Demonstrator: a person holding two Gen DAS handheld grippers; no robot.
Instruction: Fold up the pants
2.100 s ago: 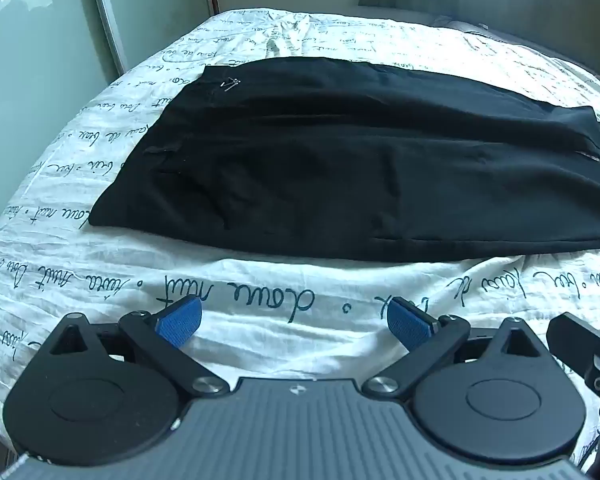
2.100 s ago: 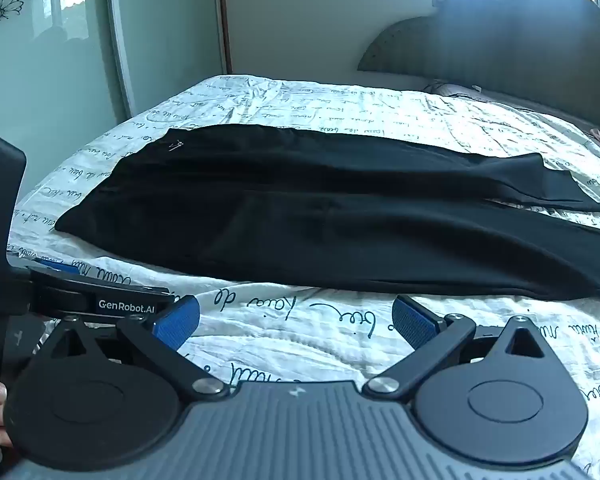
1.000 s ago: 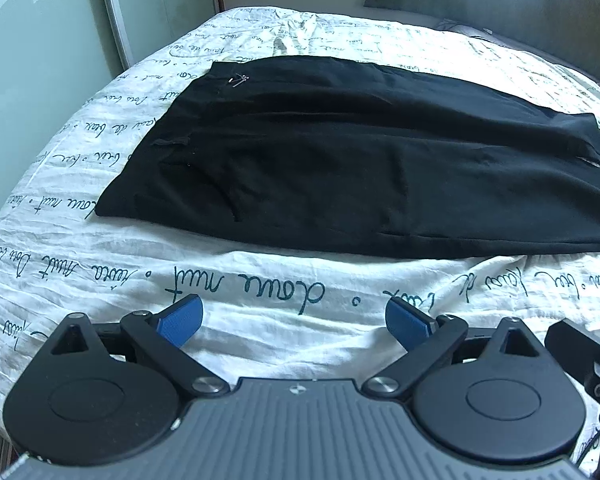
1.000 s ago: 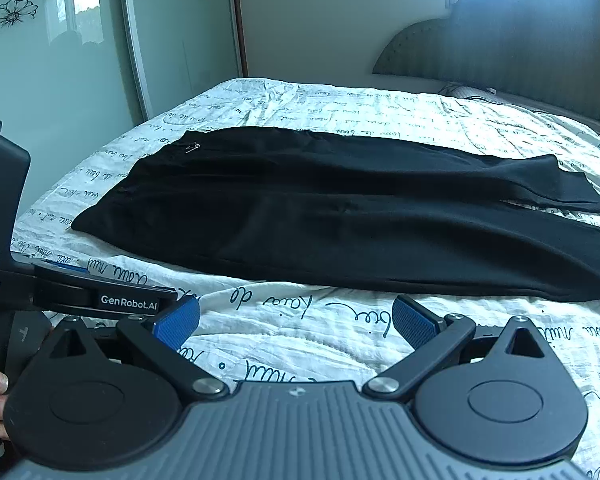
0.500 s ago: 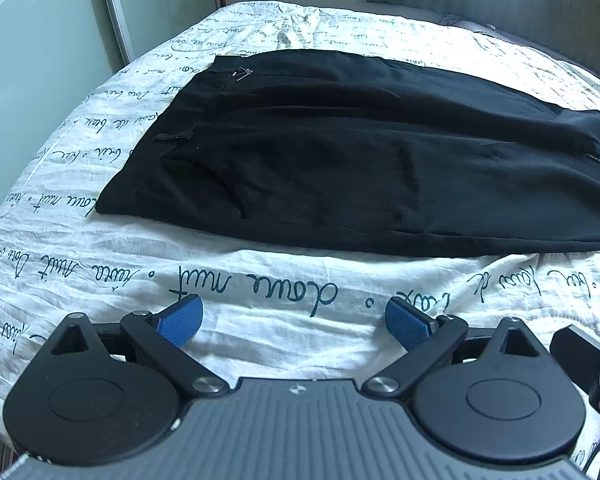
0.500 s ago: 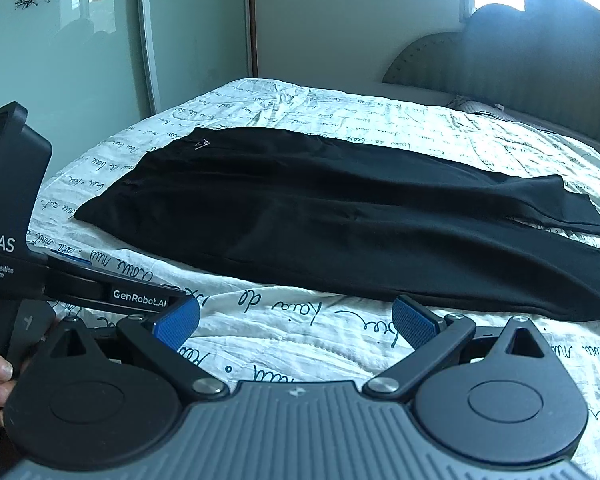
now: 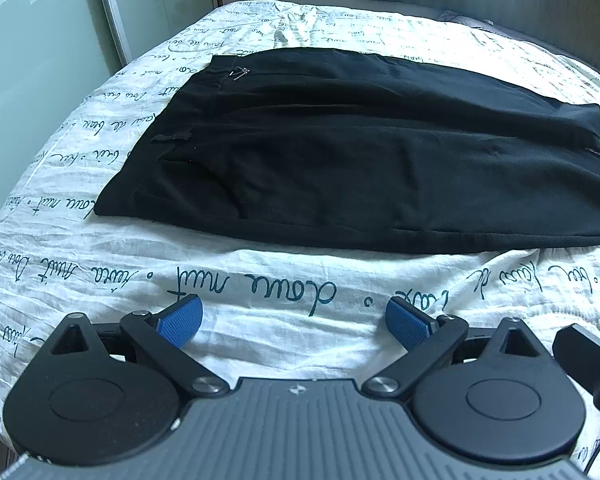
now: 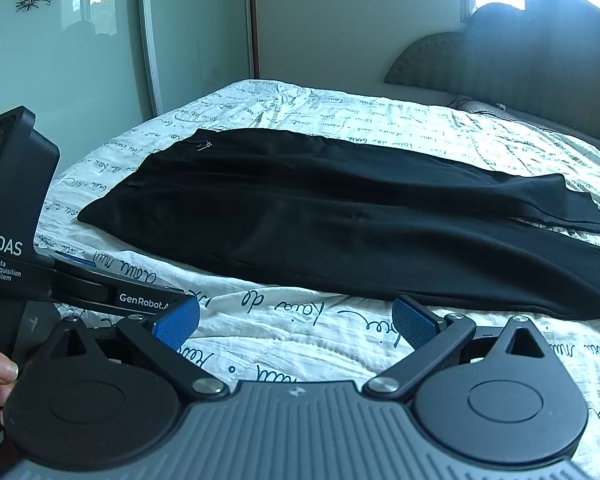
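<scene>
Fingers (image 7: 179, 321) spread, short of pants (image 7: 340, 152); bedsheet (image 7: 260, 300) between.

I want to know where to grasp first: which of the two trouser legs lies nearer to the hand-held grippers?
The lower, wider leg of the black pants, its edge beside the bedsheet writing; the other leg lies behind it, toward the headboard.

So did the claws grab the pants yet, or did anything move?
Nothing grabbed. The left claw drifted a bit closer to the black pants, and the right claw swung its view leftward, toward the wardrobe side. Both claws stay open and empty above the sheet; the pants lie flat as before.
</scene>
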